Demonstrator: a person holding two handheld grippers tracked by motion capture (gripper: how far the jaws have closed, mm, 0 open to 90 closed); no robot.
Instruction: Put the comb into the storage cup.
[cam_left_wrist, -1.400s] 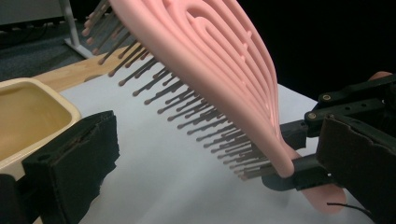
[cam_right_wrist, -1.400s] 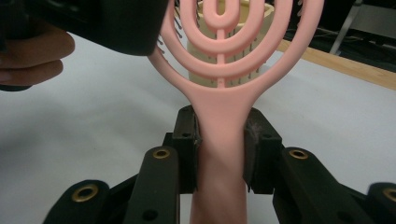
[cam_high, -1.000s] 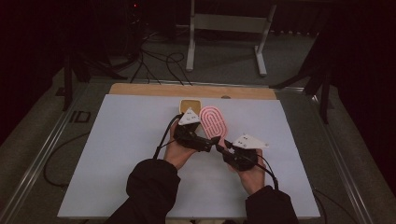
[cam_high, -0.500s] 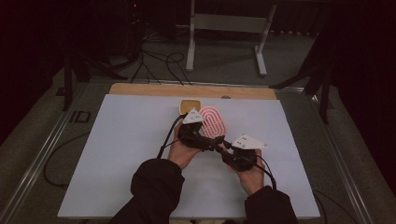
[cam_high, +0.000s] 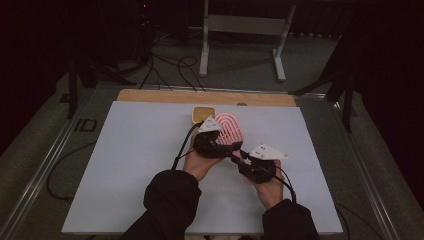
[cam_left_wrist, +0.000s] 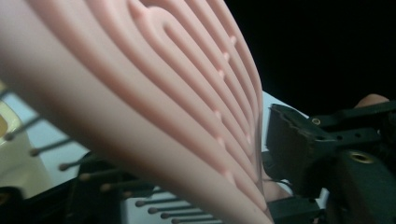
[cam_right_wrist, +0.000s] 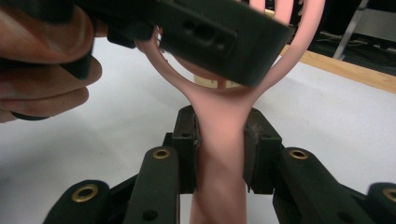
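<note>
The pink hairbrush (cam_high: 231, 129) hangs over the middle of the white table (cam_high: 125, 165), its long axis slanting from the handle at the near right up to the ribbed head at the far left. The right gripper (cam_right_wrist: 219, 149) has the handle pinched between its two pads, jaws partly drawn in and pressed against it, and the person's right hand holds it low and near. The left gripper (cam_high: 212, 142) is the nearer one to the head, which lies just to its far right. In the left gripper view the pink ribs (cam_left_wrist: 154, 93) run right across between the jaws, so close that I cannot tell whether the pads actually bite yet. A small yellow box (cam_high: 202, 114) sits on the table just beyond the head, at the far side.

Against a second ago, the left gripper has slid a little towards the brush head, and its jaws, wide then, have just been closing with the head between them. The right gripper and the handle have not shifted. I'd say the coming move depends on the left jaws seating squarely across the head
</note>
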